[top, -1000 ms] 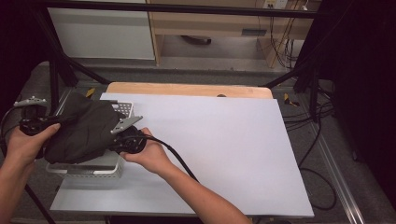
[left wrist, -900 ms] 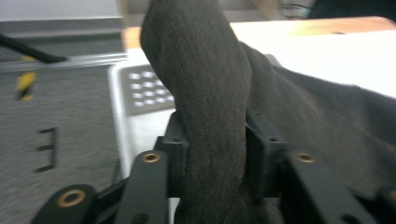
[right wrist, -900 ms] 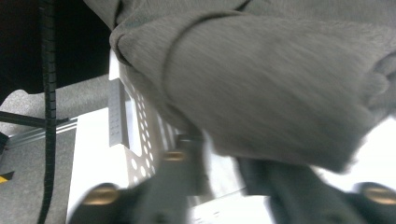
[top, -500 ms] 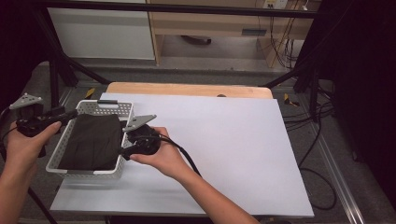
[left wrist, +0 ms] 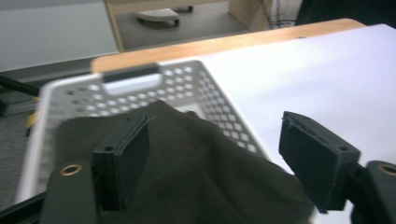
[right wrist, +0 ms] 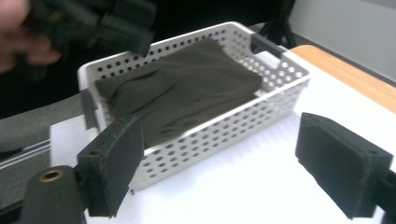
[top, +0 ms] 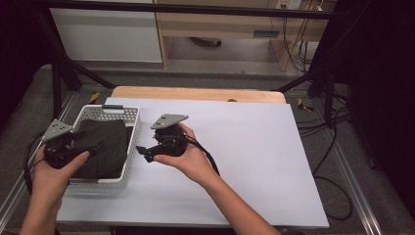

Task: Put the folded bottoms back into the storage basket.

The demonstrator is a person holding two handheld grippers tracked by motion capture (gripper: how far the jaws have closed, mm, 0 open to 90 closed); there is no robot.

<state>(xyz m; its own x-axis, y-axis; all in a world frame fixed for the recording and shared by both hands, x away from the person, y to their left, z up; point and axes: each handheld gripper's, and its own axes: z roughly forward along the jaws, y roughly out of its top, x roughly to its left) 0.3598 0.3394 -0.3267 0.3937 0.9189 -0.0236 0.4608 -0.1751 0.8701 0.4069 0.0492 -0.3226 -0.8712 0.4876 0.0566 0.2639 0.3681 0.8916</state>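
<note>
Dark folded cloth [top: 103,152] lies inside white perforated basket [top: 131,128], at left end of white table sheet [top: 254,161]. Cloth fills most of basket floor, top face fairly flat w/ a few soft creases; one edge rides up near basket wall on the table side (left gripper view).

L gripper [top: 74,145] held over near-left corner of basket, above the cloth. Jaws apart, have just been opening; in left gripper view the cloth is seen below and between the pads, pads not pressing on it. Grey plate on top of gripper tilted.

R gripper [top: 143,152] held above bare sheet just beside basket's right wall, pointing toward basket. Jaws wide apart, have just been opening; nothing between them. In right gripper view the basket sits beyond the pads, cloth [right wrist: 187,88] lying within, dark handle [right wrist: 267,45] at far end wall.

Wooden board edge [top: 195,93] along far side of sheet.
</note>
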